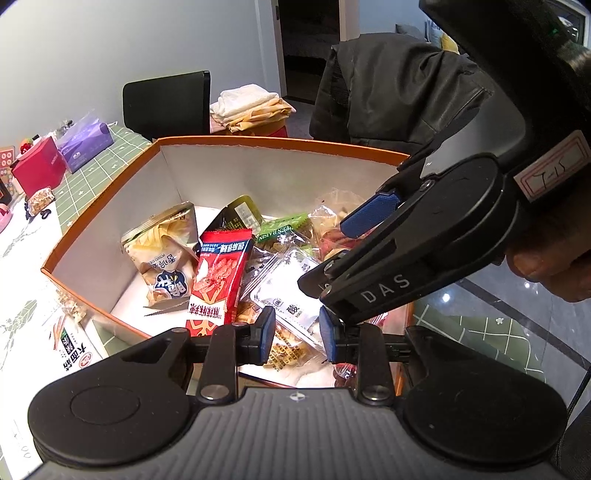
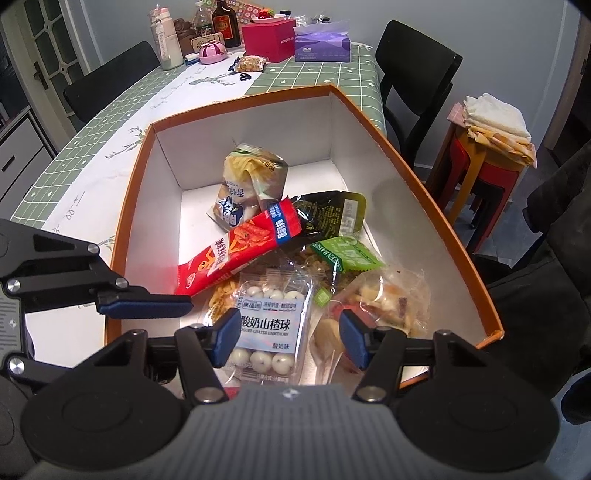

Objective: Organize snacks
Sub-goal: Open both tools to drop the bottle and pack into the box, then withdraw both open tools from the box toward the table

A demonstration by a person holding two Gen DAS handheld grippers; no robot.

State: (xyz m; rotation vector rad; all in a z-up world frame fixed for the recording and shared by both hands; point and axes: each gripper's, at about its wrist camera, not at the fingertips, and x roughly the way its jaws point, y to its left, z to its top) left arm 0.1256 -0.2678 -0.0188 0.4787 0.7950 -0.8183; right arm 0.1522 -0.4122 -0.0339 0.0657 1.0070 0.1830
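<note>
An orange box with white walls (image 1: pixel 207 166) (image 2: pixel 258 122) holds a pile of snacks. In it lie a red packet (image 1: pixel 218 280) (image 2: pixel 240 251), a beige chip bag (image 1: pixel 162 254) (image 2: pixel 251 181), a green raisin pack (image 1: pixel 284 229) (image 2: pixel 347 254) and a clear dried-fruit bag (image 2: pixel 391 299). My right gripper (image 2: pixel 288 338) (image 1: pixel 328 256) hangs open over the near end, its pads either side of a clear pack of white yogurt balls (image 2: pixel 269 325) (image 1: pixel 284 291) without pressing it. My left gripper (image 1: pixel 297 332) hovers beside it, shut down to a narrow gap with nothing in it.
The box sits on a table with a green checked cloth (image 2: pixel 317 77). A red box (image 2: pixel 269 37), a purple tissue box (image 2: pixel 321 44), bottles (image 2: pixel 221 22) and a loose snack (image 2: pixel 251 62) stand at the far end. Black chairs (image 2: pixel 417 66) and stacked stools (image 2: pixel 480 177) flank the table.
</note>
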